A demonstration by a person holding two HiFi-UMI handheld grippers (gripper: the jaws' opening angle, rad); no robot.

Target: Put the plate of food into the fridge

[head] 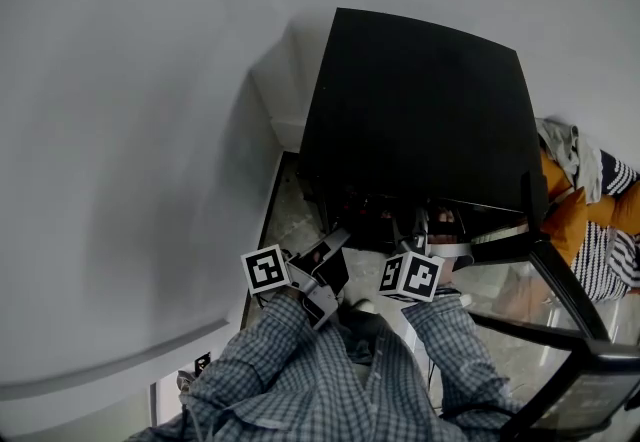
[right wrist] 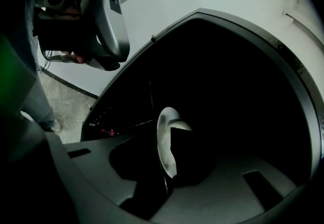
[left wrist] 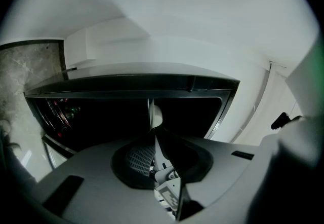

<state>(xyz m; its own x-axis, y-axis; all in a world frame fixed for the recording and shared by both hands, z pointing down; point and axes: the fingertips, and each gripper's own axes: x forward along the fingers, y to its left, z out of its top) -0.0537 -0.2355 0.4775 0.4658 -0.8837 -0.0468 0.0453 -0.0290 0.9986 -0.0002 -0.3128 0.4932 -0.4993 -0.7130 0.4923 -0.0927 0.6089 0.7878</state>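
Observation:
The black mini fridge stands open, with its dark inside facing me. A white plate shows edge-on inside it, in the right gripper view. Its rim lies between the jaws of my right gripper, which stand slightly apart around it, so the gripper is open. From the head view, the right gripper reaches into the fridge mouth and the plate is mostly hidden. My left gripper hovers just left of the opening. In its own view the left gripper has its tips together with nothing held. A pale bit shows beyond them.
The fridge door hangs open at the right, by a heap of orange and striped clothes. A white wall runs along the left, above a strip of stone floor. Red items sit low at the fridge's left side.

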